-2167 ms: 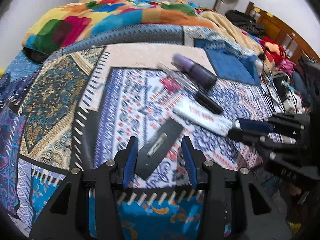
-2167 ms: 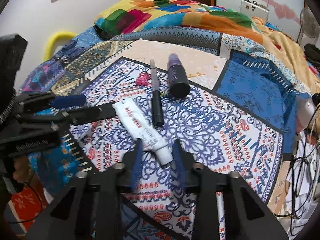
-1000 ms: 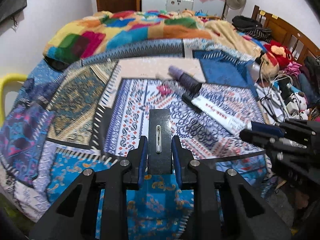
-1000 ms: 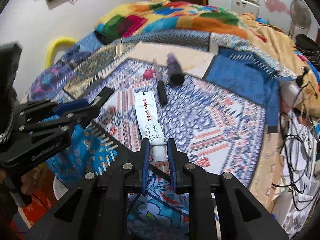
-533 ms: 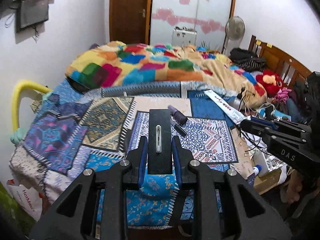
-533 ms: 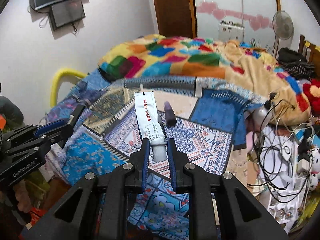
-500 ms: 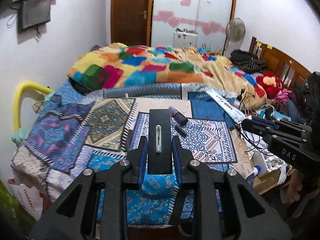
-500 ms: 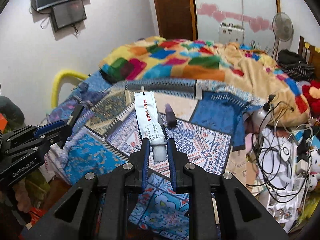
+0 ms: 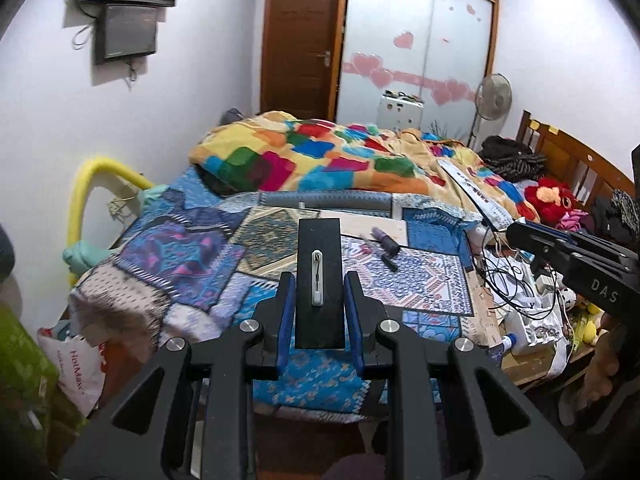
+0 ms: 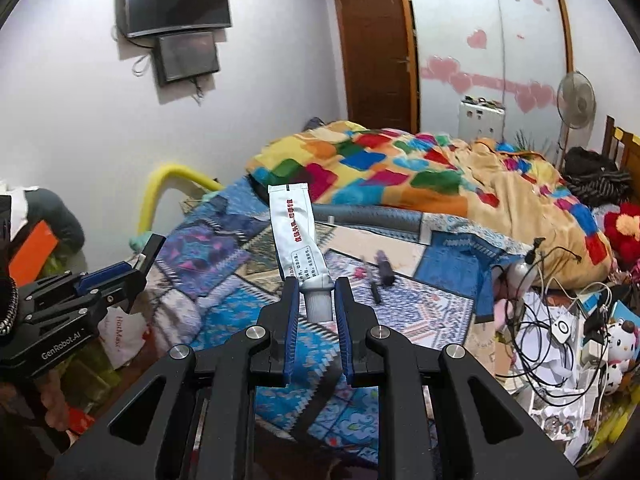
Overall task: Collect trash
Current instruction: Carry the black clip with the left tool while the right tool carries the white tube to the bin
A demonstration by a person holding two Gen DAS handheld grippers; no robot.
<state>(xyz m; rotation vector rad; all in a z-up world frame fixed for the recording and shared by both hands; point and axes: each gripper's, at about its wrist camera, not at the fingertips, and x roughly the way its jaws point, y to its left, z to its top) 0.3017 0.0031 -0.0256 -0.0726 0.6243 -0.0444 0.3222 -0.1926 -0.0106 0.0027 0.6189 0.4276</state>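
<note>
My left gripper [image 9: 319,280] is shut on a flat black card [image 9: 319,264] with a small white piece on it, held upright well above the bed. My right gripper [image 10: 316,286] is shut on the cap end of a white tube [image 10: 295,232] with red lettering, held upright in the air. The tube also shows in the left wrist view [image 9: 474,194], at the tip of the right gripper [image 9: 520,230]. A purple bottle [image 9: 385,239], a black pen [image 9: 387,261] and a small pink scrap [image 9: 366,249] lie on the patterned bedspread [image 9: 424,280].
A colourful blanket [image 9: 320,160] is heaped at the back of the bed. Cables and boxes [image 10: 552,320] crowd the right side. A white bag [image 9: 80,364] stands on the floor at the left. A yellow tube frame [image 9: 92,184] stands by the wall.
Both grippers have risen and pulled back from the bed with the card and the tube still held. The bed now looks smaller and farther away.
</note>
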